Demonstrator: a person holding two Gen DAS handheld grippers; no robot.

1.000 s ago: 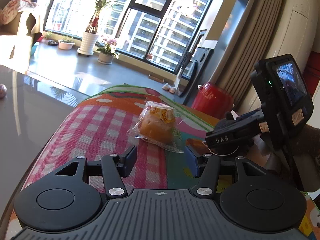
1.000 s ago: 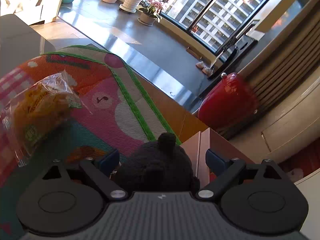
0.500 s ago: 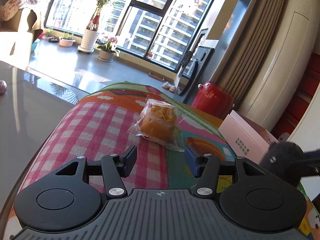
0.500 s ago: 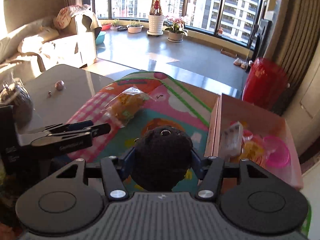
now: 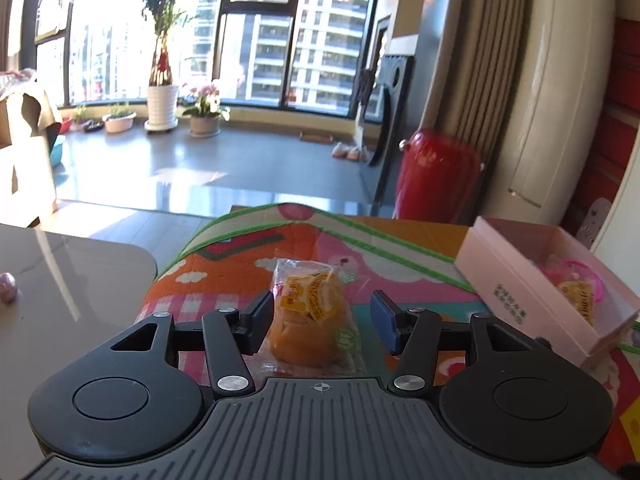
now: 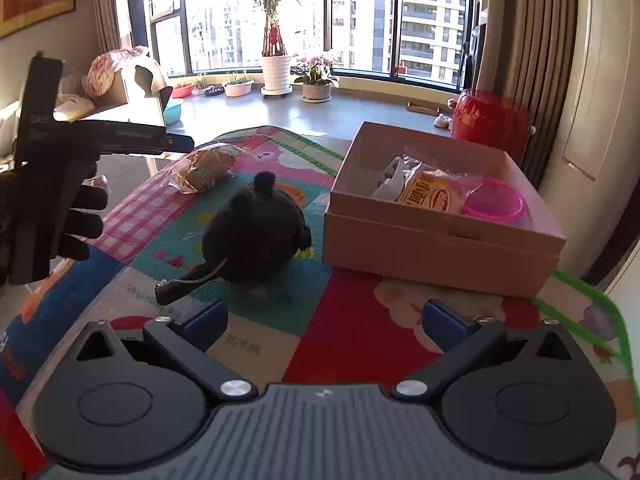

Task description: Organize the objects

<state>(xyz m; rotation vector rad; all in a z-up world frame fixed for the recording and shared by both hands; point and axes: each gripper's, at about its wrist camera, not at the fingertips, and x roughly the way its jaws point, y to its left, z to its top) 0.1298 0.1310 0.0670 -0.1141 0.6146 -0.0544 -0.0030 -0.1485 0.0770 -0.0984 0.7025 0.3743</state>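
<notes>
Left wrist cam first: since half a sec ago the left gripper (image 5: 322, 314) has pushed fwd, so the wrapped orange pastry (image 5: 307, 312) that sat out ahead on the play mat (image 5: 400, 280) is now right between the jaws, which are spread wide w/ the left pad just beside the wrapper and the right pad clearly off it, so nothing's gripped yet. Pink box (image 5: 520, 304) is off to the right w/ a snack pack and something pink inside. Right wrist cam: big change, the black plush toy (image 6: 256, 232) that was clamped in the right gripper (image 6: 326, 320) half a sec ago is now lying on the mat near the box's (image 6: 440, 248) left wall, not in it, and the right gripper's jaws are wide open and well back from it. Box already holds a yellow snack pack (image 6: 432, 192) and a pink bowl (image 6: 494, 202). You can also see the gloved hand (image 6: 76, 216) w/ the left gripper (image 6: 176, 144) near the pastry (image 6: 204, 168). My guess: plush got dropped short of the box, so it prob needs a regrab, and the pastry is next to be pinched and carried over.
</notes>
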